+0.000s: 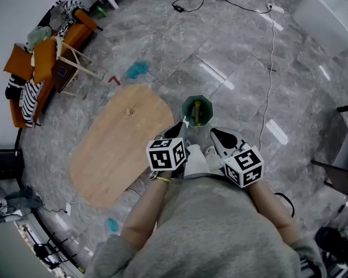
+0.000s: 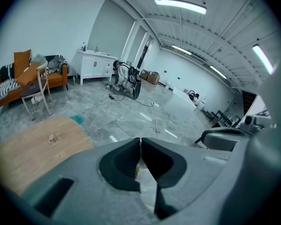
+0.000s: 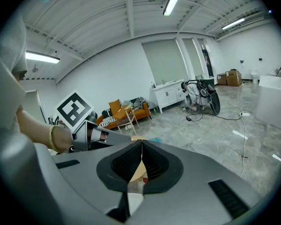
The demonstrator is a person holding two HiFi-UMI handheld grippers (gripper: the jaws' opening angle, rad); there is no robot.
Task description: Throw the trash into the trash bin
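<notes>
Left gripper [image 1: 180, 129] and right gripper [image 1: 219, 135] pressed together, empty, near the trash bin [image 1: 196, 110]. The scrap [image 1: 129, 111] on the tabletop [image 1: 104, 155] looks light; pinch its middle.

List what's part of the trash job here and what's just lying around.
Job: green trash bin; left gripper and right gripper, both shut; likely trash: small scrap on the wooden table, teal scrap on the floor.
Lying about: orange sofa, chair, cable.
</notes>
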